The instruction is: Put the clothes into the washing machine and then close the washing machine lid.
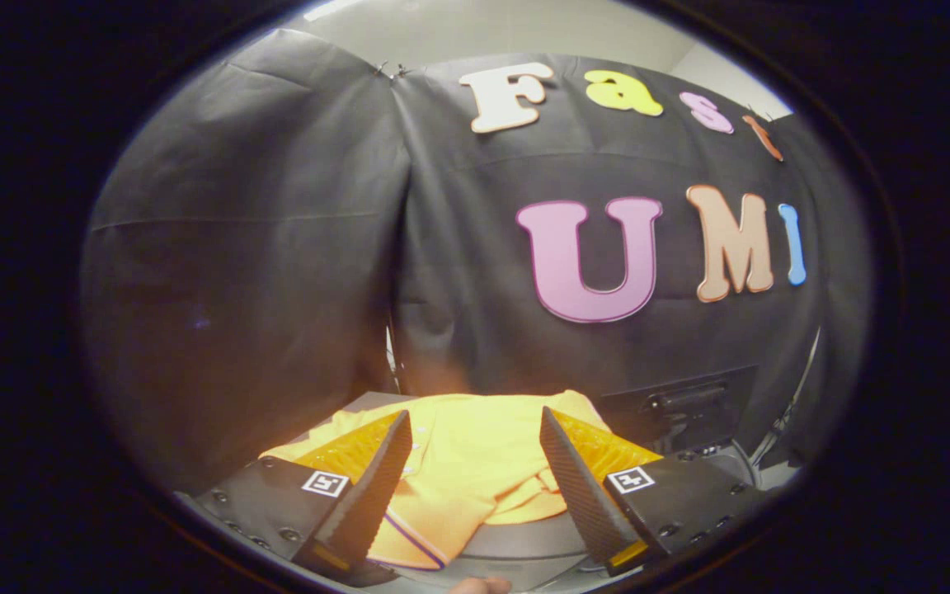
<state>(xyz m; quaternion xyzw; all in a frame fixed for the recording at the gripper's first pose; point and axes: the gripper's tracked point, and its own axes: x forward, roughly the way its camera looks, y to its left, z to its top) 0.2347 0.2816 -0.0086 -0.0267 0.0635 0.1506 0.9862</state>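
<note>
A yellow garment (463,470) with a thin purple stripe along one edge lies spread on a grey surface (516,546). My gripper (475,417) is open and hovers over it. The cloth shows in the gap between the two fingers and reaches out under both. I cannot tell whether the fingers (372,483) touch the cloth. Just beyond the right finger, against the booth wall, stands a dark panel (681,404) with a bar handle; whether it belongs to the washing machine I cannot tell.
The black cloth wall (277,247) closes the scene close behind the garment. Cables or thin rods (776,441) run down at the right, past the dark panel. A person's fingertip (479,586) shows below, between the finger bases.
</note>
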